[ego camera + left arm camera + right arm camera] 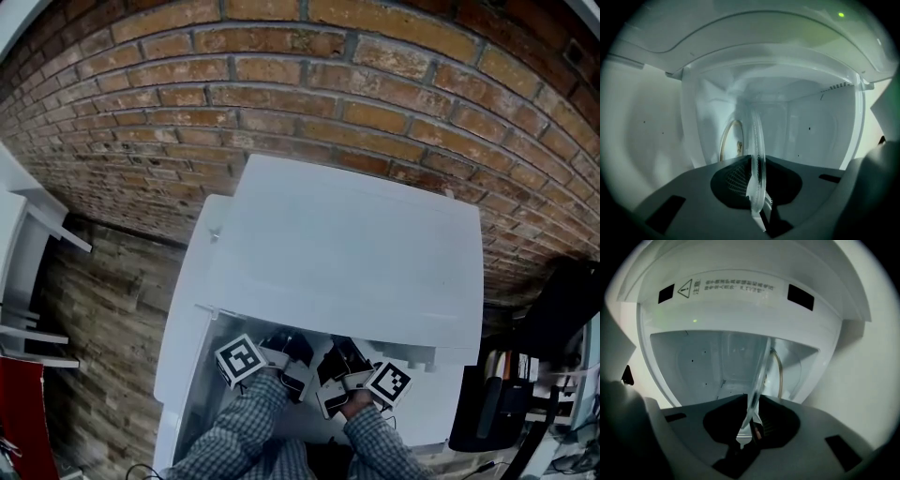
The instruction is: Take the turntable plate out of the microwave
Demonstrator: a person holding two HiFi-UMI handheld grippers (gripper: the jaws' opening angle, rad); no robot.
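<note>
The white microwave (347, 253) is seen from above in the head view, and both grippers reach into its open front. The clear glass turntable plate (757, 140) stands on edge in the white cavity and runs back from the jaws as a thin upright rim. My left gripper (757, 190) is shut on its near rim. The right gripper view shows the same plate (761, 376) edge-on, with my right gripper (751, 425) shut on the rim too. In the head view the left gripper (292, 364) and right gripper (333, 377) sit close together at the opening, and the plate is hidden.
The microwave door (183, 319) hangs open at the left. A tan ring (727, 140) shows inside the cavity beside the plate. A brick wall (328, 84) stands behind, white shelving (28, 244) at the left, and dark clutter (525, 384) at the right.
</note>
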